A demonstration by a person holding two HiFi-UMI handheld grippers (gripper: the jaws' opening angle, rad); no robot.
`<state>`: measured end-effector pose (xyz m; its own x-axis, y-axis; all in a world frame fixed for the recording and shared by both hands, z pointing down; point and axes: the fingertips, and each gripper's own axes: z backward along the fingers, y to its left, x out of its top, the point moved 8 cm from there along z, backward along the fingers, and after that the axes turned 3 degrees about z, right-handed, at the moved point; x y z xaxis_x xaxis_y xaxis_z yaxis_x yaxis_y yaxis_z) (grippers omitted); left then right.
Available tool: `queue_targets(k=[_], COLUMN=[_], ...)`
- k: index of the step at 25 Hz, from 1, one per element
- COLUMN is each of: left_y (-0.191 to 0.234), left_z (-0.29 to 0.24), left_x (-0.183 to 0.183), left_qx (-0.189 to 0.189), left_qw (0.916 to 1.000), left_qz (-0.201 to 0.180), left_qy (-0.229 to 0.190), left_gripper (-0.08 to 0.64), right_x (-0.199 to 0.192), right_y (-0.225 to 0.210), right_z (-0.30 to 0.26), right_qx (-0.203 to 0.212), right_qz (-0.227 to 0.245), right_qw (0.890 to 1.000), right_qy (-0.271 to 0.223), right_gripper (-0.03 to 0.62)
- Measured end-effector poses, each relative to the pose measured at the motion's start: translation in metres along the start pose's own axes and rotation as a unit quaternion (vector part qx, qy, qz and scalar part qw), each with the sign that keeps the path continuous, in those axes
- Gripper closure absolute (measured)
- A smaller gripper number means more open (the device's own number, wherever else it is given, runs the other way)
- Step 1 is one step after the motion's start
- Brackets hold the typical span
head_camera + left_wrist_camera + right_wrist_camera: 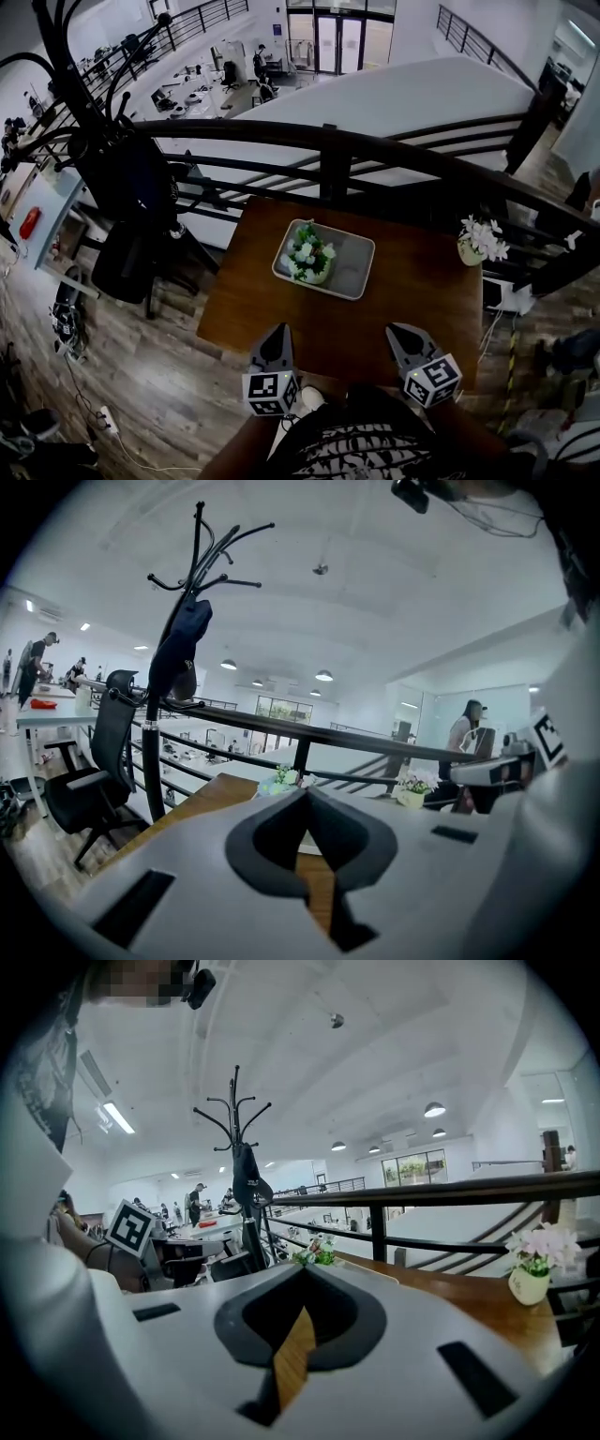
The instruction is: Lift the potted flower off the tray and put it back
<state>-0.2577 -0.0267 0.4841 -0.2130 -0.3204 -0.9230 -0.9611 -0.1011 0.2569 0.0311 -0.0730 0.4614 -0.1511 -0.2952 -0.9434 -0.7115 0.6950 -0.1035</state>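
Both my left gripper [274, 330] and right gripper [397, 330] are clenched on nothing, so with the potted flower [308, 253] standing in the tray [353, 270] ahead and between them, I should spread one's jaws first, then close on the pot, not the blossoms.

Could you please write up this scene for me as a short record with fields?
surface: wooden table
tray: grey, on the table's far half
potted flower: upright in the tray's left part
second flower pot: by the table's far right edge, off the tray
left gripper: shut, empty, at the near edge
right gripper: shut, empty, at the near edge
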Motion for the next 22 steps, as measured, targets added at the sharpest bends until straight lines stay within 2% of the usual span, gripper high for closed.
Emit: queue_targets(k=[6,22], left_y=[-0.004,0.012], left_z=[-0.005,0.010], left_x=[0.003,0.010], left_qx=[-0.015,0.001], left_qw=[0.9998,0.9998], left_qz=[-0.008,0.002], left_qy=[0.005,-0.020], left_gripper=[0.552,0.552], right_x=[0.009,0.017], right_y=[0.007,0.023], right_z=[0.001,-0.005], right_qx=[-0.006,0.002], right_qz=[-0.001,0.002], right_qw=[1.000,1.000], right_qy=[-0.010,-0.016], right_gripper=[0.600,0.600])
